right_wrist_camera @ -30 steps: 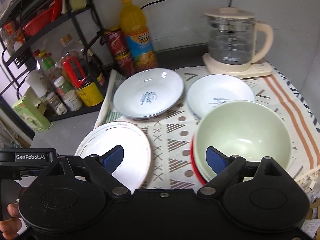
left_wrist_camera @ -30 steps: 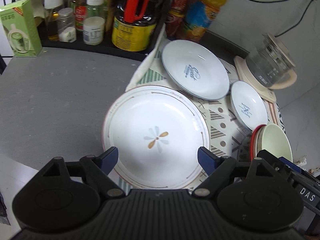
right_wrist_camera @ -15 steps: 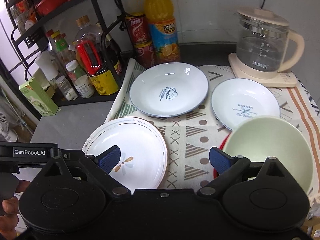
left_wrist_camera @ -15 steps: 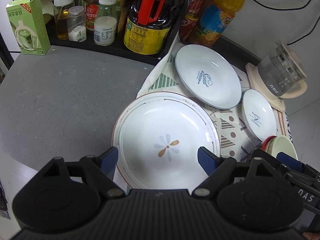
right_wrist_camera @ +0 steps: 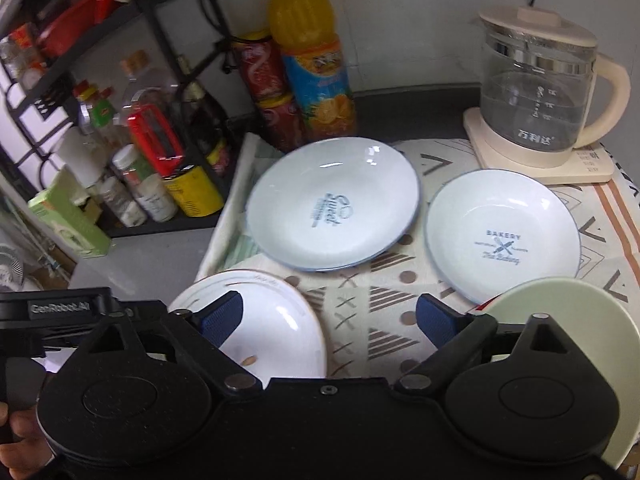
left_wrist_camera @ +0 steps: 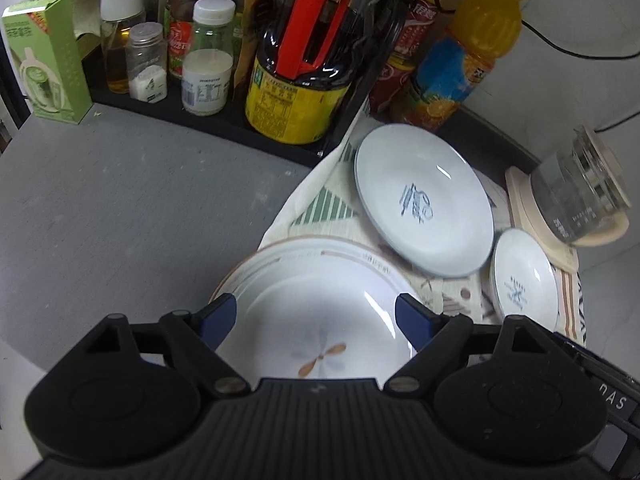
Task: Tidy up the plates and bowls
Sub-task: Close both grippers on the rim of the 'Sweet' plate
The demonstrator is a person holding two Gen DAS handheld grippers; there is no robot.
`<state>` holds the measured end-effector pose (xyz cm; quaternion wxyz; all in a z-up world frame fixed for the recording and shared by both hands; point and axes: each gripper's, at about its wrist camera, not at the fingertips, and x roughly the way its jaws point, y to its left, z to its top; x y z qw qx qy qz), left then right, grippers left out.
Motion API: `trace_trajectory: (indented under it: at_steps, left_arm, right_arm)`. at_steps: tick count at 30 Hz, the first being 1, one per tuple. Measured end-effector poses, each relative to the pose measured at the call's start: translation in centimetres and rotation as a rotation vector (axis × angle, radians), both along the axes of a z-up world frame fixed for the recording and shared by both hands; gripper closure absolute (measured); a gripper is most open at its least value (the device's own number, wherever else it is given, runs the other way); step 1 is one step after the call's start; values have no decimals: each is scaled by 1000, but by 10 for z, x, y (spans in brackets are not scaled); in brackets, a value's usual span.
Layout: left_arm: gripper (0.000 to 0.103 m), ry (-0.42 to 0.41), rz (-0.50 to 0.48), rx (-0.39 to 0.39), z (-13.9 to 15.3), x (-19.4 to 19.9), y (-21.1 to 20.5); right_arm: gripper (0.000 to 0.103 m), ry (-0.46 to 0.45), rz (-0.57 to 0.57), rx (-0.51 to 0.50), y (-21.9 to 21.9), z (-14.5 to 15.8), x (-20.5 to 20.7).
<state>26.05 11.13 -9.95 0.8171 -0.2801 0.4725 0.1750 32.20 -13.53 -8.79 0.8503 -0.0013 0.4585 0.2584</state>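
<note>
Since a second ago: both grippers have slid toward the left side of the counter; the green bowl, once filling the space ahead of the right gripper, now sits at the right edge of its view, and the flower plate has drawn closer under the left gripper.
Left gripper point(left_wrist_camera: 316, 318): jaws spread wide, nothing between the blue pads; it hangs over the flower plate without visibly touching it.
Right gripper point(right_wrist_camera: 330, 318): jaws wide and empty, having just narrowed a little; one finger shows over the flower plate, the other just beside the green bowl, patterned cloth between them.
Flower plate point(left_wrist_camera: 320, 320): nearest the onlooker, lying half on the patterned cloth point(right_wrist_camera: 372, 308) and half over the grey countertop point(left_wrist_camera: 120, 208).
"Sweet" plate point(right_wrist_camera: 332, 204): flat on the cloth behind the flower plate, near the orange juice bottle point(right_wrist_camera: 312, 64).
"Bakery" plate point(right_wrist_camera: 504, 236): on the cloth just right of the "Sweet" plate, in front of the glass kettle point(right_wrist_camera: 540, 92).
Green bowl point(right_wrist_camera: 560, 308): nested in a red one whose rim barely shows, at the cloth's near right.
Rack point(left_wrist_camera: 224, 120): black shelf of bottles and jars at the back left, with a green carton point(left_wrist_camera: 48, 56) beside it.
Person: part of a hand point(right_wrist_camera: 24, 444) at the lower left of the right gripper's view.
</note>
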Motion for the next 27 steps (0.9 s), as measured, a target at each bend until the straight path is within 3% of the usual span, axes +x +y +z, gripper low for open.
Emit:
trace_trajectory:
  at_steps: [12,15,19,27]
  left_arm:
    - [24,-42,42,-23,-14,50,5]
    - [29,-47,58,-38,-21,61,4]
    - [43,-41,105,-87,-33,77,5]
    - [61,-9,150,-133,-55,98,7]
  right_arm:
    - [33,108,-140,68,-5,-17,68]
    - [42,170,-174,80,-4,-27,84]
    - [53,284,-232,125,-5,-44,105]
    - [57,426,-293,153,-2,-70,129]
